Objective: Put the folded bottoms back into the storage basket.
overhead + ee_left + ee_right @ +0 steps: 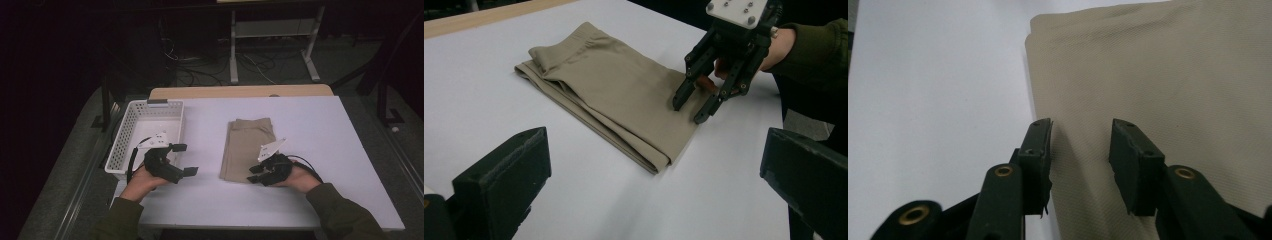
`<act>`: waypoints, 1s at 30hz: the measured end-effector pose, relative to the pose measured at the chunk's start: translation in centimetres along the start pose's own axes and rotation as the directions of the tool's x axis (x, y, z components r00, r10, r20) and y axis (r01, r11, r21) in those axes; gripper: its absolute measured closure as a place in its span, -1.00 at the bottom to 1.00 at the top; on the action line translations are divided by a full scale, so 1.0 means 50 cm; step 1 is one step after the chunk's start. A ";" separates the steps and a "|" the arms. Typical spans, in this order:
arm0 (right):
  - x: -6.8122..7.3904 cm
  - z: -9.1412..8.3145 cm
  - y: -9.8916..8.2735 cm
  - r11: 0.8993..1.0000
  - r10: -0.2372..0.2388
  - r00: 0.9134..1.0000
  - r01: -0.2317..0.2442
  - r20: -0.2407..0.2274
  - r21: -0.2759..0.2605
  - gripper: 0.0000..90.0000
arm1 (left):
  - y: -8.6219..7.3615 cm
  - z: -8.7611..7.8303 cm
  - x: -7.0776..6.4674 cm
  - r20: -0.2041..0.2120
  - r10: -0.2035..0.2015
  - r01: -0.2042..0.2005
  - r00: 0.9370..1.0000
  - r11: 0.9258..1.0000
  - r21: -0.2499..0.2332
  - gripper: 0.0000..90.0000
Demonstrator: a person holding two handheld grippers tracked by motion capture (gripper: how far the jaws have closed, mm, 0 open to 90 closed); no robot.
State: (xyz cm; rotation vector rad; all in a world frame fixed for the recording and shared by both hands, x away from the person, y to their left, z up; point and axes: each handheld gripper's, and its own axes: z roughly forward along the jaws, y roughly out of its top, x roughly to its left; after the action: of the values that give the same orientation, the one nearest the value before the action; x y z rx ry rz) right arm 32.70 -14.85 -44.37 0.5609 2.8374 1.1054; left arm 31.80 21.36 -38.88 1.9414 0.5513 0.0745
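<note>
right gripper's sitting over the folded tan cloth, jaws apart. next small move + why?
Probably lower the right gripper a touch and close on the near edge of the folded tan cloth. Its jaws stand apart just over that edge with no fabric visibly pinched between them. The left gripper is open over the white table beside the white basket, clear of the cloth.

black two-jaw tools [187,159] [256,174], brass rivets, grey screwed top plates, trailing cables, olive-green sleeves [345,212]
</note>
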 end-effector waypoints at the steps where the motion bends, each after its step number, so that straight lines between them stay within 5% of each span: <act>1: 0.005 0.001 0.000 1.000 -0.019 1.000 0.019 0.007 0.003 0.27 | 0.000 0.000 0.000 -0.001 0.000 0.000 1.000 1.000 0.001 -1.00; 12: 0.028 0.008 -0.003 0.995 -0.099 0.993 0.098 0.063 0.024 0.20 | 0.000 0.001 0.000 -0.002 0.000 0.000 1.000 1.000 0.003 -1.00; 15: 0.037 0.011 -0.003 0.986 -0.165 0.981 0.162 0.104 0.041 0.26 | 0.000 0.001 0.000 -0.004 0.000 0.000 1.000 1.000 0.005 -1.00; 23: 0.035 0.010 -0.003 0.982 -0.190 0.971 0.186 0.142 0.045 0.64 | 0.000 0.001 0.000 -0.004 0.000 0.000 1.000 1.000 0.007 -1.00; 30: 0.024 0.007 -0.003 0.987 -0.162 0.981 0.160 0.111 0.024 0.76 | 0.000 0.001 0.000 -0.005 -0.001 0.001 1.000 1.000 0.007 -1.00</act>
State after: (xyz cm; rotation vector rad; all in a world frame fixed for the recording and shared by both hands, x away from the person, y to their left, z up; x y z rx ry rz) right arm 31.57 -14.34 -44.63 0.3736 2.7396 0.9927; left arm 31.80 21.31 -38.89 1.9485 0.5565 0.0774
